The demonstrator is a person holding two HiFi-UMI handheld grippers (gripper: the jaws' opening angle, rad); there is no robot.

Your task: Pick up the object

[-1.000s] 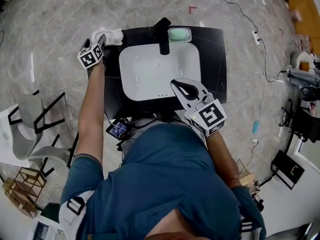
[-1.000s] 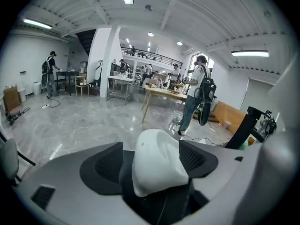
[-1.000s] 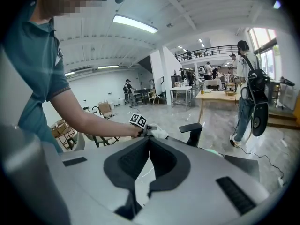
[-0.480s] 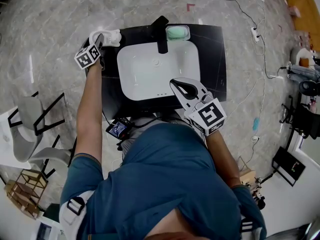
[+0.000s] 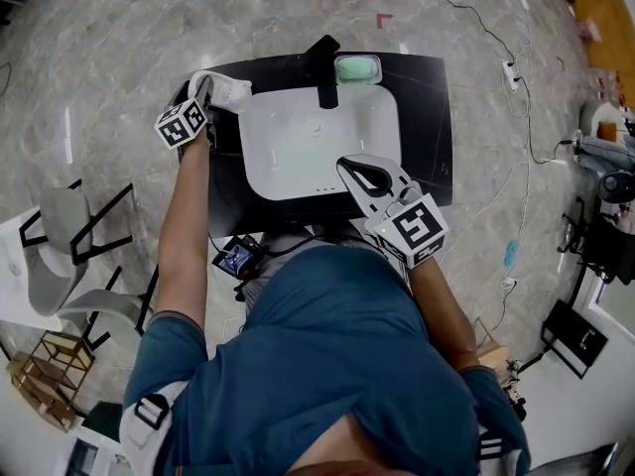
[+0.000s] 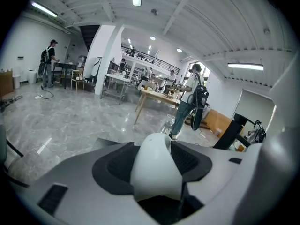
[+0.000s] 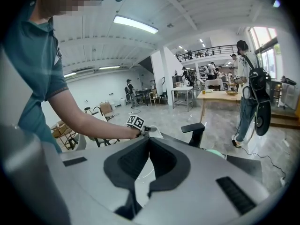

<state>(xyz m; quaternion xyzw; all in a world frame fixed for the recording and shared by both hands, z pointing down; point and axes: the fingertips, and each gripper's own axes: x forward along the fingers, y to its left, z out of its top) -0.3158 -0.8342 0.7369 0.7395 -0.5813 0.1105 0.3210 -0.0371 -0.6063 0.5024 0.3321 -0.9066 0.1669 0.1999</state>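
Seen from above, a person in a teal short-sleeved shirt [image 5: 327, 365] stands at a glossy black rectangular countertop [image 5: 427, 117]. A white rectangular ceramic basin [image 5: 298, 157] is set into it, and the floor around is grey and marbled [image 5: 109, 38]. A black angular tap [image 5: 325, 79] rises at the basin's far edge. Just right of the tap lies a pale green bar in a clear dish [image 5: 357, 68].

The left gripper [image 5: 208, 89] reaches to the far left corner of the countertop, just left of the basin's far left corner. Between its jaws sits a smooth, rounded white object [image 6: 157, 172] (its material is hard to tell). The jaws have just been closing. In the left gripper view both black pads [image 6: 112, 165] press against the object's sides, so it is gripped with the jaws partly apart around it. Whether the object rests on the countertop or is clear of it cannot be told. Beyond it, that view shows a wide hall, with a person carrying a backpack [image 6: 192, 102] beside a wooden table [image 6: 154, 93].

The right gripper [image 5: 347, 167] is over the near right part of the basin, pointing toward the far left. Its jaws meet at the tips and hold nothing; through the loop between its black pads only the white basin shows. It is well apart from the white object.
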